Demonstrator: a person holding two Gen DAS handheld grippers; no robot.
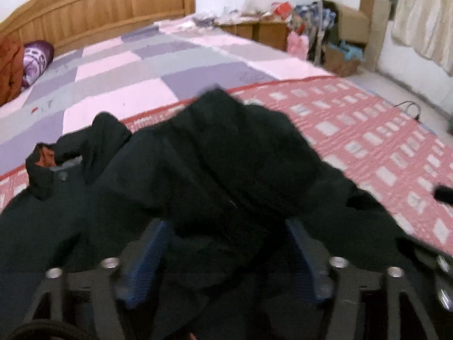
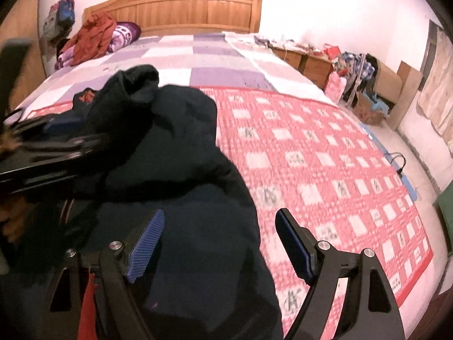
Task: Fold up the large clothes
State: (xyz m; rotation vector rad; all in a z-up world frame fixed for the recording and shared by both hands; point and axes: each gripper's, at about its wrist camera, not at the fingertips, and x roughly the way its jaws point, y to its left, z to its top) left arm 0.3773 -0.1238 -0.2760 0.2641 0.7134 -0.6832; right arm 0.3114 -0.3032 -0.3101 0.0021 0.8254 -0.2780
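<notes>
While the far corner of the room is blurred, you can make out an open cardboard box (image 1: pixel 341 59) on the floor with what looks like blue fabric in it, and a taller carton (image 1: pixel 354 24) behind it with clothes heaped at its side. Your black jacket (image 1: pixel 215 153) lies crumpled on the red-and-white quilt (image 1: pixel 368 130) at the near end of the bed (image 1: pixel 136 70), its bulk on the left half of the quilt, with one cuff turned up to show an orange lining (image 1: pixel 45 157).

Your left gripper (image 1: pixel 223 257) has its blue pads spread wide; a fold of the jacket sits between them, and the pads do not appear to press it. Your right gripper (image 2: pixel 219 248) is also spread wide and holds nothing: its left pad (image 2: pixel 145 250) hangs over the jacket's edge, its right pad (image 2: pixel 294 250) over bare quilt. At the headboard (image 2: pixel 181 7) lie an orange garment (image 2: pixel 93 35) and a purple pillow (image 2: pixel 126 32).
</notes>
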